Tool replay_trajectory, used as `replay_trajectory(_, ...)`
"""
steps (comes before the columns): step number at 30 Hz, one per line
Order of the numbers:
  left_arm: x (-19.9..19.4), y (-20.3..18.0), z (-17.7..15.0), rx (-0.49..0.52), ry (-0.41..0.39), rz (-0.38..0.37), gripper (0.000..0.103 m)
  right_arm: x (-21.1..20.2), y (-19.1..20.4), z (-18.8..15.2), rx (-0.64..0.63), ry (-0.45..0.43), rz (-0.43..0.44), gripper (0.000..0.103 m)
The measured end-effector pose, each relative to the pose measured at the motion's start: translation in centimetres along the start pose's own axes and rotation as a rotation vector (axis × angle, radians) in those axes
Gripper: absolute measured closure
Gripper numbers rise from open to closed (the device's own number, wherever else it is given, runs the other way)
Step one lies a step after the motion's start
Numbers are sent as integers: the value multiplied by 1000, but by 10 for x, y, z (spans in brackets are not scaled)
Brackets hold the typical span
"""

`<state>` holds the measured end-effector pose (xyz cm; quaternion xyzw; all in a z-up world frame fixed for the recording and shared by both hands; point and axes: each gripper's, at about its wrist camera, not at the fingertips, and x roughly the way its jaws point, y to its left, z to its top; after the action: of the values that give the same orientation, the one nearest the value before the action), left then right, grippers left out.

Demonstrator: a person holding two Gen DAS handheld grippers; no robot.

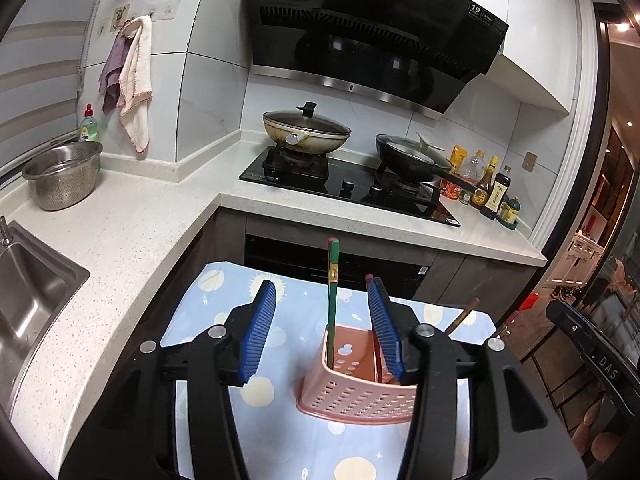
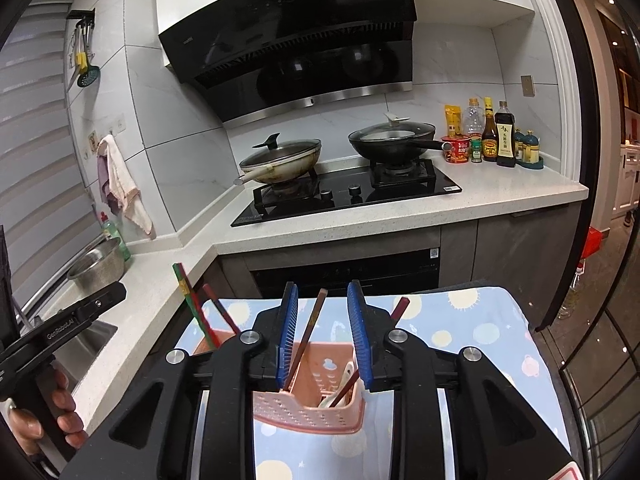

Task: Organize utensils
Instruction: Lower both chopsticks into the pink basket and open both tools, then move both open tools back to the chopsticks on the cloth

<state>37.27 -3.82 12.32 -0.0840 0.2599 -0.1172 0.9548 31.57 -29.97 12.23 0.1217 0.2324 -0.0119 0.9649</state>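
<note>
Home kitchen — gas hob [image 2: 352, 192], range hood [image 1: 372, 32], sink [image 1: 28, 292], lidded woks [image 1: 306, 128]

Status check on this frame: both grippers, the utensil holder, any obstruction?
Left gripper open, empty. Right gripper open, empty, above pink perforated plastic utensil basket. Green chopstick and brown chopsticks standing inside. Nothing obstructing.

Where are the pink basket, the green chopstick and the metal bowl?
pink basket [image 1: 360, 400]: left wrist view, front wall.
green chopstick [image 1: 332, 280]: left wrist view, upper shaft.
metal bowl [image 1: 64, 184]: left wrist view, outer side.

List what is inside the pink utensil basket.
The pink basket holds a green chopstick, brown chopsticks and a white spoon. Its walls and the right gripper hide the bottom.
</note>
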Motion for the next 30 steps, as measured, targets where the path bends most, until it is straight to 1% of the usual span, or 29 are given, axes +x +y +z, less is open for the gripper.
replay_trajectory(7,-19,0,-16,2,17,-2,57,-20,6,-21,-16,29,14,77)
replay_trajectory(14,-35,-1,-43,7,65,0,57,-40,14,-48,-23,71,25,77)
replay_trajectory(21,-53,-2,-77,12,118,-4,57,-62,24,-82,-24,117,40,77)
replay_trajectory(27,-69,1,-115,10,176,2,57,-81,27,-116,-19,167,40,77)
replay_trajectory(30,-77,4,-137,19,206,23,57,-89,26,-136,-23,196,35,77)
